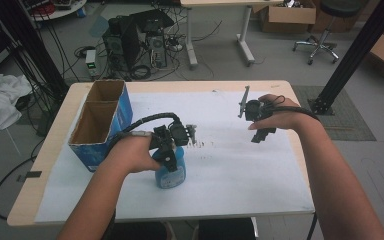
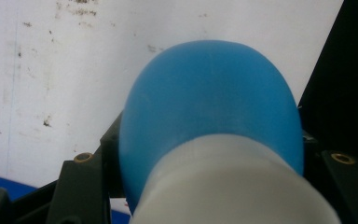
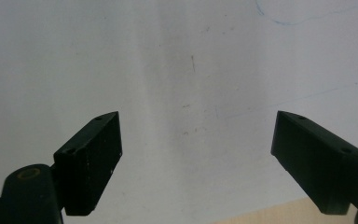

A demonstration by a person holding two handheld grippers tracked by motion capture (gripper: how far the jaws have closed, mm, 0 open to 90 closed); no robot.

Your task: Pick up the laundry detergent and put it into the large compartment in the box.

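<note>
Left gripper (image 1: 171, 159) clamps blue bottle (image 2: 209, 112), base cut off; right gripper (image 3: 200, 161) gapes wide, empty

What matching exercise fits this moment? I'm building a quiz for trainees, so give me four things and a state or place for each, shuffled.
Things:
1. left gripper
2. right gripper
3. blue bottle
4. cardboard box

States or places:
A. stands open-topped at the table's left side
B. jaws wide apart over white paper, holding nothing
C. shut on the bottle
D. sits between two black jaws

Pairs: 1-C, 2-B, 3-D, 4-A
</note>
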